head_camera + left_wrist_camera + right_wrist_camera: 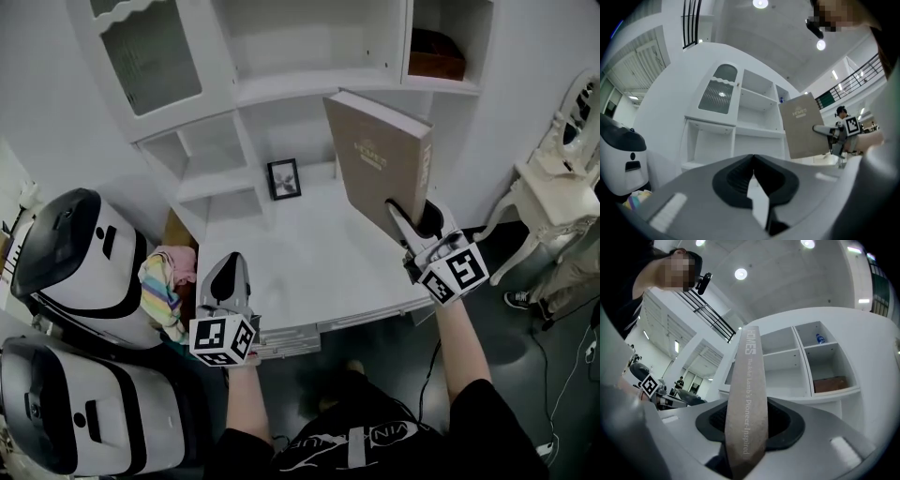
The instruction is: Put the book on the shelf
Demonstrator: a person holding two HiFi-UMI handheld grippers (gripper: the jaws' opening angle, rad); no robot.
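A large tan hardcover book (375,155) stands upright and a little tilted above the right side of the white desk top (309,267). My right gripper (412,217) is shut on its lower edge, and its spine (747,399) runs up between the jaws in the right gripper view. Behind it rises the white shelf unit (300,86) with open compartments. My left gripper (228,272) hangs over the desk's front left edge, jaws together and holding nothing. From the left gripper view the book (802,124) shows at the right, in front of the shelves.
A small black picture frame (284,178) leans at the back of the desk. A brown box (436,56) sits in the upper right compartment. Two white and black machines (75,253) and a striped cloth (164,286) are at the left, and a white chair (553,187) is at the right.
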